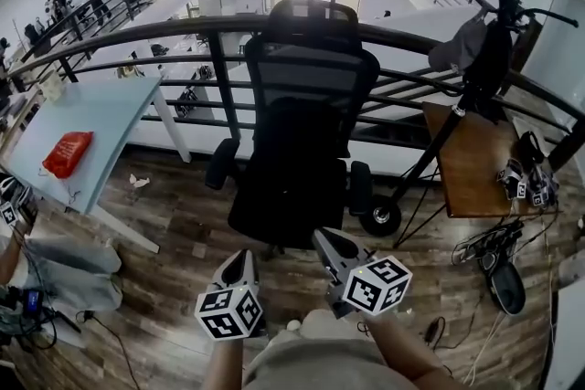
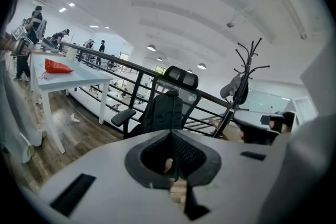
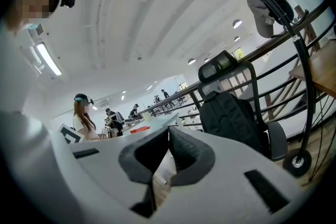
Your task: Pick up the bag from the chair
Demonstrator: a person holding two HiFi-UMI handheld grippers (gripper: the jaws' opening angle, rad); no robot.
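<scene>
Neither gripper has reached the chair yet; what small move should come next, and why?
Probably open the right gripper and ease it forward toward the black bag propped on the chair. Both it and the left gripper are shut, empty and held well short of the chair, so the bag is untouched.

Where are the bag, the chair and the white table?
bag [image 1: 297, 155], head view, middle of its black front.
chair [image 1: 313, 12], head view, on the headrest.
white table [image 1: 110, 114], head view, bare part of its top.

No readable text anywhere, print on hanging cap [image 3: 273, 8] too small
</scene>
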